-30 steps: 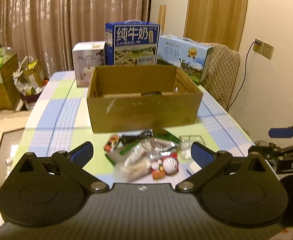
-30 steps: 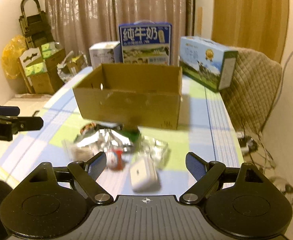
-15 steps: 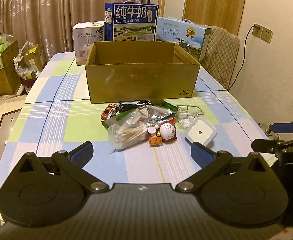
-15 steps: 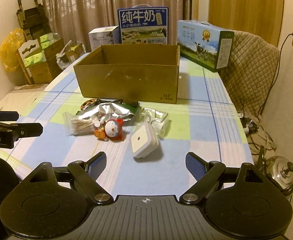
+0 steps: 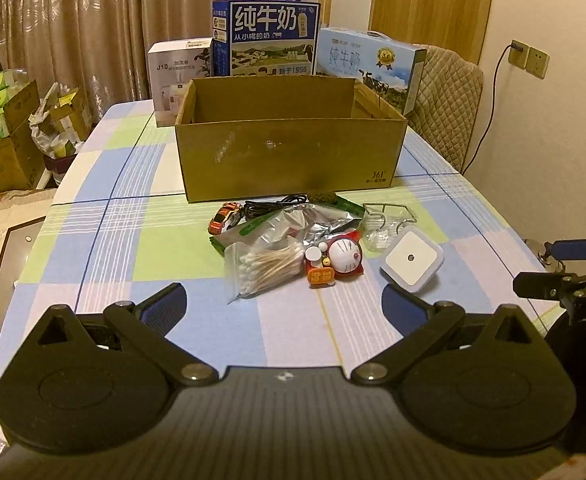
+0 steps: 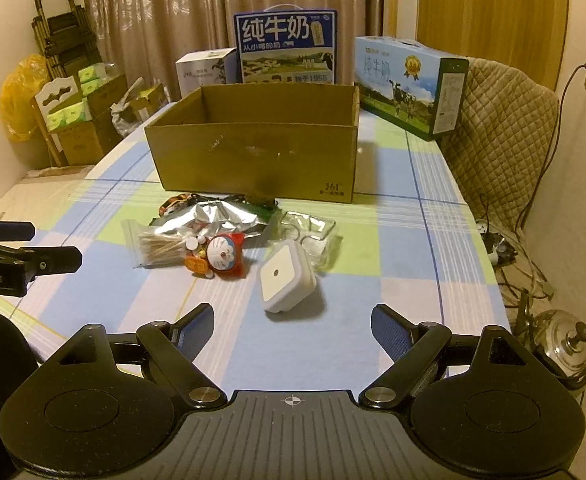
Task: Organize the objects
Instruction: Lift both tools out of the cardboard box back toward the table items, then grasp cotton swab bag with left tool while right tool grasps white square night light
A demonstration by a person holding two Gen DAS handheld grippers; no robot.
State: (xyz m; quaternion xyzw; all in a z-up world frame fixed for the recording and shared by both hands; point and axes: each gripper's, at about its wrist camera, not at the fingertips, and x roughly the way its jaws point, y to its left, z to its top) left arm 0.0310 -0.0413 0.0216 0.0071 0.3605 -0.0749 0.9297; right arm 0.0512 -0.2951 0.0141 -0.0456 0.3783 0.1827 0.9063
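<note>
Your left gripper (image 5: pixel 283 306) and right gripper (image 6: pixel 292 324) hover level above the worktop (image 5: pixel 105 240), fingers wide, holding nothing. The clutter pile (image 5: pixel 293 240) lies ahead, before the cardboard box (image 5: pixel 289 152), whose floor you cannot see over its front wall.

Matt brown cardboard box (image 5: pixel 291 152) at centre frame; below it, crinkled shiny foil bag (image 5: pixel 293 226), clear plastic tray (image 5: pixel 389 220), checked cloth tablecloth (image 5: pixel 105 236).

Your left gripper (image 5: pixel 283 304) and right gripper (image 6: pixel 292 322) are level, side by side, jaws spread wide, both pointing toward 12 o'clock, holding nothing.
</note>
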